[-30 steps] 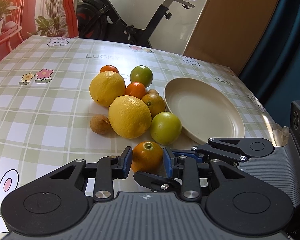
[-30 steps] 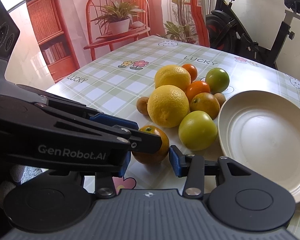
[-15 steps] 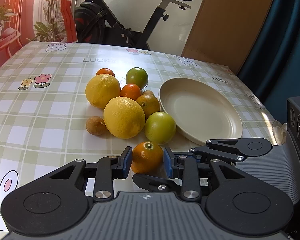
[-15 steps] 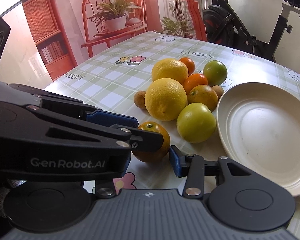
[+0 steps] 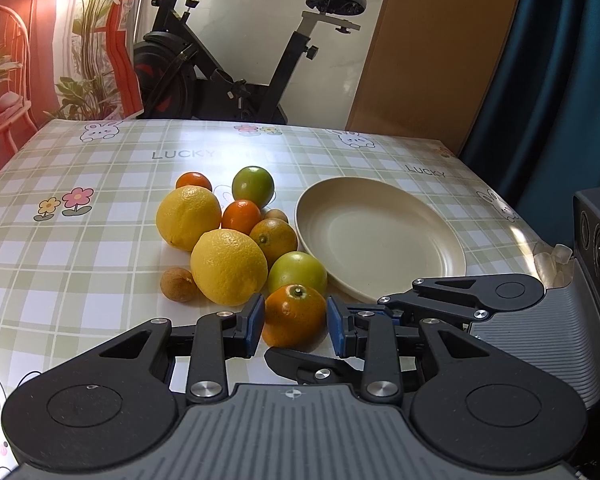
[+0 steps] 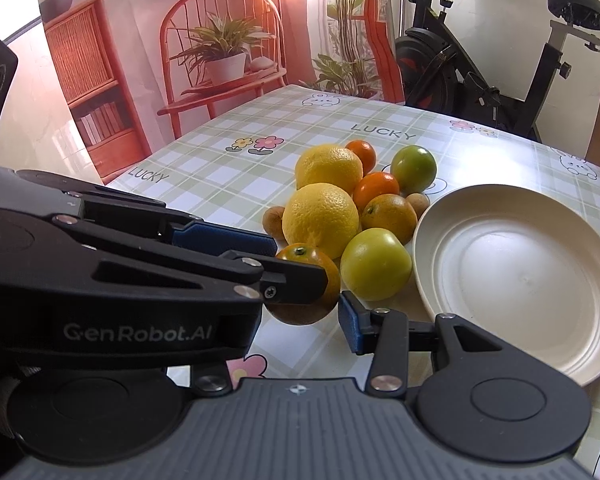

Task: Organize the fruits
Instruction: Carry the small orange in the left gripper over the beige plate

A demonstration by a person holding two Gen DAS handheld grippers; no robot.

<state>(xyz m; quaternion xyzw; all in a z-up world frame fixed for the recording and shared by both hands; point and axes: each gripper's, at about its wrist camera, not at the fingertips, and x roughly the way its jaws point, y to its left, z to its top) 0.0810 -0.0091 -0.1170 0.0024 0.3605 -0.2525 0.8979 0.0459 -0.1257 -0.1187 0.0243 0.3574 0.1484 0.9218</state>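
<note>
My left gripper [image 5: 295,312] is shut on a small orange [image 5: 294,328], its blue pads pressing both sides, just in front of the fruit pile. The pile holds two big yellow citrus [image 5: 228,268], two green fruits [image 5: 298,274], several small oranges [image 5: 241,216] and a brown fruit [image 5: 177,285]. A cream plate [image 5: 380,240] lies to the right of the pile with nothing in it. My right gripper [image 6: 302,328] stands open close beside the held orange [image 6: 300,256]; its left finger is hidden behind the left gripper's arm. Its fingers [image 5: 460,300] reach in from the right.
A checked tablecloth [image 5: 80,260] covers the table. An exercise bike [image 5: 228,60] stands behind the far edge, a dark curtain [image 5: 560,80] at right. A red chair with a plant [image 6: 220,60] stands off the table's left side.
My left gripper has risen a little with the orange in it, and its view has tipped upward. The right gripper has barely shifted. The pile and plate have not moved.
</note>
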